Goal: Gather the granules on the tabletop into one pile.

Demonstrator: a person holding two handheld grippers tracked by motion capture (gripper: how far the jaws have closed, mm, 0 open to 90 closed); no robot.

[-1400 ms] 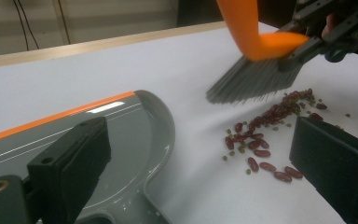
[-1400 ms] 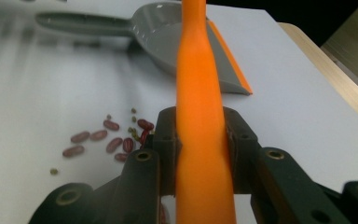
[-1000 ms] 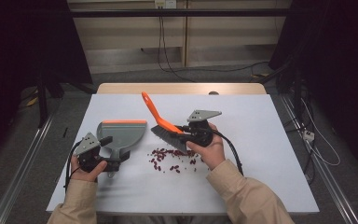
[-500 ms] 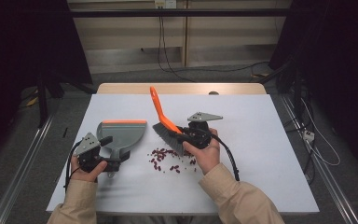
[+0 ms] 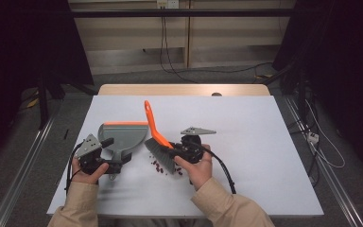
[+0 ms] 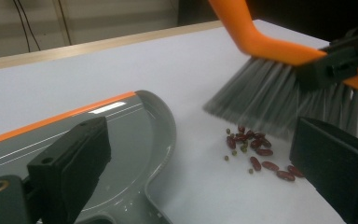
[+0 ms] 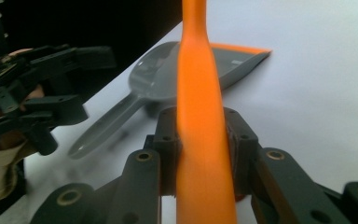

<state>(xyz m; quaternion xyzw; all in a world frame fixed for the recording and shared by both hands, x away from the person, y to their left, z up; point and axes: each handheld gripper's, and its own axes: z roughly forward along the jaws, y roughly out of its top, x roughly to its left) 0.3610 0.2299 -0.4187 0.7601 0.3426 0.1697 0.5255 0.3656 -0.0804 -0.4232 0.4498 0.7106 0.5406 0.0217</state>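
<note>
Nearest you, your two hands rest low on the white bench (image 5: 264, 142). Your left gripper (image 5: 105, 161) holds the handle of the grey dustpan (image 5: 123, 135), but whether its jaws press on the handle cannot be told; in the left gripper view the jaws stand wide apart with the pan lying between them. Your right gripper (image 5: 177, 152) is clamped on the orange handle of the hand brush (image 5: 153, 127). Its grey bristles (image 6: 270, 100) touch the bench just above a small scatter of red beans (image 6: 256, 149), right of the dustpan. The dustpan's orange-edged lip (image 5: 123, 123) points away from you. Beyond the bench, cables hang against a pale wall.
</note>
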